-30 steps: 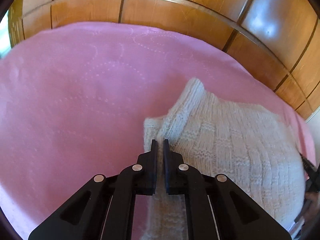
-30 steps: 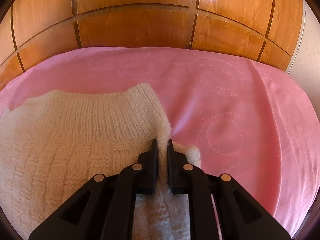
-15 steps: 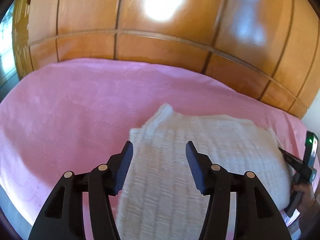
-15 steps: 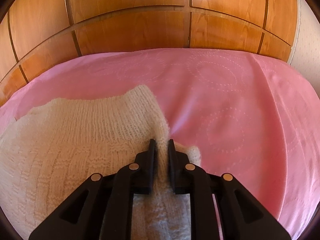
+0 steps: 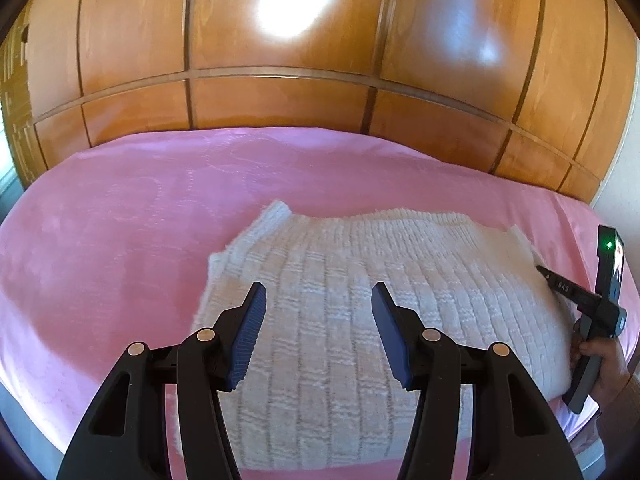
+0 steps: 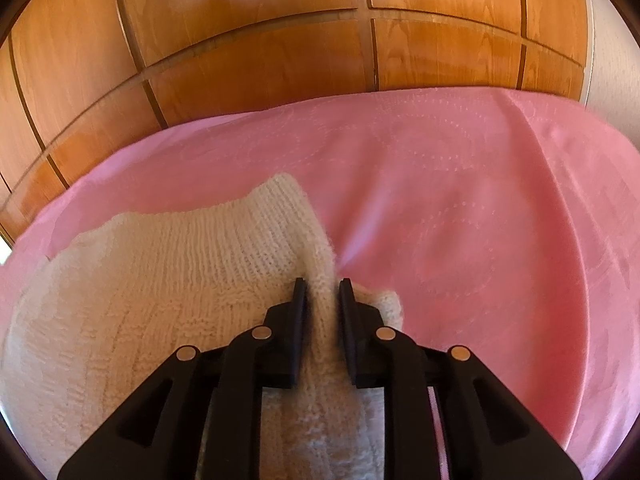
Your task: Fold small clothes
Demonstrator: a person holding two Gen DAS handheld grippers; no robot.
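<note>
A white knitted garment lies folded on the pink bedspread. My left gripper hangs open above the garment's near left part, with nothing between its fingers. In the right wrist view, a raised ridge of the same knitted garment stands between the jaws of my right gripper. These jaws are opening, with the pads still against the knit. The left wrist view shows that right gripper at the garment's right edge, held by a hand.
Glossy wooden wardrobe panels rise directly behind the bed. Bare pink bedspread stretches to the right of the garment and also to its left. The bed's near edge shows at the lower left.
My left gripper let go of the garment's left edge, opened wide and rose back from it. My right gripper's jaws have parted slightly around the pinched ridge.
</note>
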